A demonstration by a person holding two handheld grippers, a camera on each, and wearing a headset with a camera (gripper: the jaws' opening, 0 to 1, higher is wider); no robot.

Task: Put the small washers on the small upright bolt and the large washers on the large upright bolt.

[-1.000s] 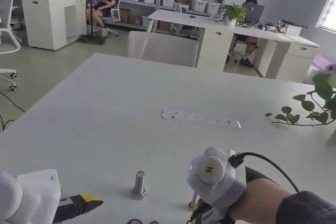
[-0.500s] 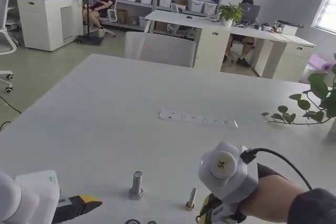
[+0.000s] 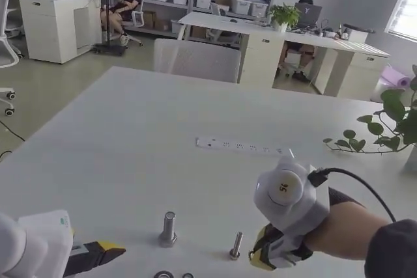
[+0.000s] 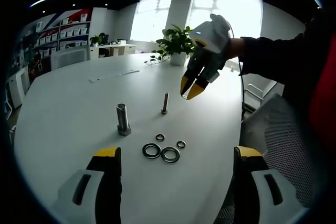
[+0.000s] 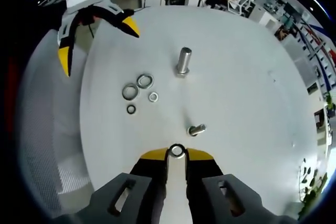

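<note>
Head view: left tool [image 3: 104, 252] is cut off by the bottom-left corner, one yellow-tipped jaw showing and the other past the edge. Washers [image 3: 164, 275] on the worktop [image 3: 195, 109] are clipped by the bottom edge, size unclear. Right tool [image 3: 260, 260] jaw tips are mostly hidden behind its white housing. Potted plant [image 3: 391, 128] is cut by the right edge. Right gripper view: held washer [image 5: 177, 151] is partly covered by the jaw tips; large or small, can't tell.

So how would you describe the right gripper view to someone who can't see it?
The right claw pinches a small washer over a white table, close to the small upright bolt. Farther along the table stand the large bolt and four loose washers, with the left claw open at the upper left.
</note>
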